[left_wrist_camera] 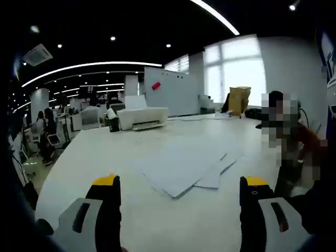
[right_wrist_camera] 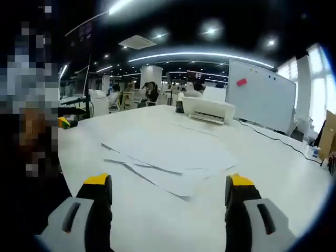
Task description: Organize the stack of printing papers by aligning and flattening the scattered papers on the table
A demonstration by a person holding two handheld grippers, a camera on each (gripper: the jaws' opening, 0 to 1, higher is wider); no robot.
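Note:
Several white printing papers lie fanned and out of line on the white table. In the left gripper view my left gripper is open, its yellow-tipped jaws wide apart, a little short of the papers' near corner with nothing between them. The same loose papers spread across the table in the right gripper view. There my right gripper also stands open and holds nothing, just in front of the sheets' near edge.
A white printer sits at the table's far end, seen again as the printer. A whiteboard stands behind. A cardboard box rests far right. A person stands by the table's right side. Seated people are far left.

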